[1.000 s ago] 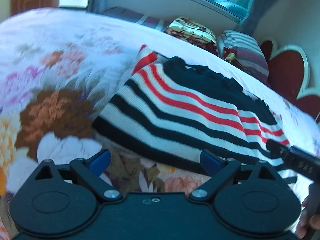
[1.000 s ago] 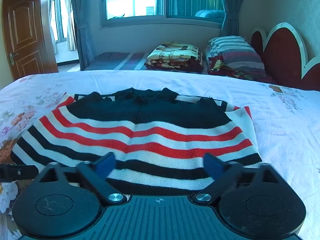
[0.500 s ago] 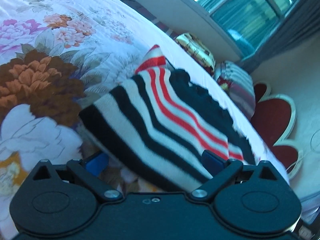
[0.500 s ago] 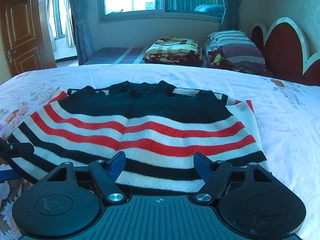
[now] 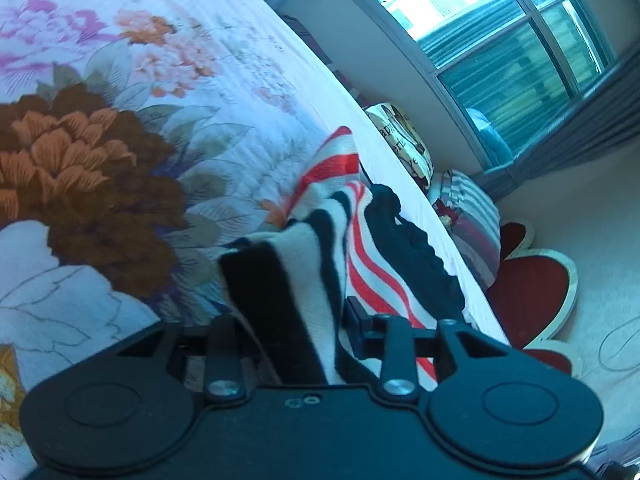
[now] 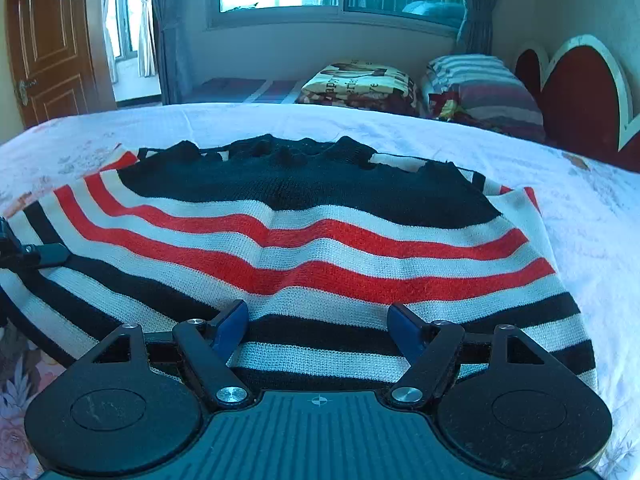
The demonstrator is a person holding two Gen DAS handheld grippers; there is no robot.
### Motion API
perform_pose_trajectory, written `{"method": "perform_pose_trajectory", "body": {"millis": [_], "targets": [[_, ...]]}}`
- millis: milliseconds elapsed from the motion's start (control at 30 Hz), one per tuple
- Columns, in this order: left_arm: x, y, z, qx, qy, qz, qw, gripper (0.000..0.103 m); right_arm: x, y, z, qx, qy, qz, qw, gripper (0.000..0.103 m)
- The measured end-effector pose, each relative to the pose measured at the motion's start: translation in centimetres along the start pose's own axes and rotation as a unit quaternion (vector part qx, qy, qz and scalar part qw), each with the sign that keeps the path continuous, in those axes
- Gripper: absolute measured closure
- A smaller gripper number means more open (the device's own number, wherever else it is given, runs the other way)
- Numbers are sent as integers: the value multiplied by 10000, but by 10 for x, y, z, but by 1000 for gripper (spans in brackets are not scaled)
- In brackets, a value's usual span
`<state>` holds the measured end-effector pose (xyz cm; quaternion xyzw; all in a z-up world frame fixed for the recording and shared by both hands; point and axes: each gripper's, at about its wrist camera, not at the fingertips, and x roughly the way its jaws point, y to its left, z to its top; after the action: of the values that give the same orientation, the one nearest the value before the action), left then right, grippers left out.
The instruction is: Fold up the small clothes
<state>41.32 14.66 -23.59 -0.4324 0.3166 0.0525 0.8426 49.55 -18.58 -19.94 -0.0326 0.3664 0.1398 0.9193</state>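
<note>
A small knitted sweater (image 6: 320, 240) with black, white and red stripes lies flat on the bed, hem toward me. My right gripper (image 6: 318, 318) is open, its blue fingertips (image 6: 234, 318) resting over the hem's middle. My left gripper (image 5: 296, 320) is shut on the sweater's left hem corner (image 5: 280, 276), which bunches up between its jaws. The left gripper also shows at the left edge of the right wrist view (image 6: 36, 256).
The bed has a white floral sheet (image 5: 100, 140). Folded blankets and pillows (image 6: 420, 88) lie at the far side, by a red headboard (image 6: 580, 92). A window and a wooden door (image 6: 52, 44) are behind.
My left gripper has closed on the sweater's left hem corner and the cloth has bunched up. My right gripper's jaws have narrowed somewhat and moved forward over the hem.
</note>
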Motion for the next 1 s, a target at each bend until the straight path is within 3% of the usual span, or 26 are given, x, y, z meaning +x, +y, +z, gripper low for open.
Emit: {"method": "perform_pose_trajectory", "body": {"millis": [100, 300, 533, 800, 933, 1000], "targets": [[0, 0, 0, -18, -21, -28, 10000, 70, 4, 4, -6, -132, 4, -82, 9999, 28], [-5, -12, -1, 175, -204, -66, 9996, 82, 5, 6, -14, -363, -174, -104, 9991, 28], [-16, -60, 1, 1013, -436, -532, 9925, 86, 4, 3, -15, -313, -240, -42, 9992, 28], [-7, -138, -22, 2210, -256, -1243, 9670, 86, -14, -16, -14, -8, -348, 78, 9994, 28], [4, -170, -49, 2612, 21, -1635, 9513, 87, -31, -40, -14, 216, -466, -101, 9986, 28], [14, -187, -66, 2813, 205, -1779, 9427, 93, -39, -54, -15, 303, -512, -266, 9979, 28]]}}
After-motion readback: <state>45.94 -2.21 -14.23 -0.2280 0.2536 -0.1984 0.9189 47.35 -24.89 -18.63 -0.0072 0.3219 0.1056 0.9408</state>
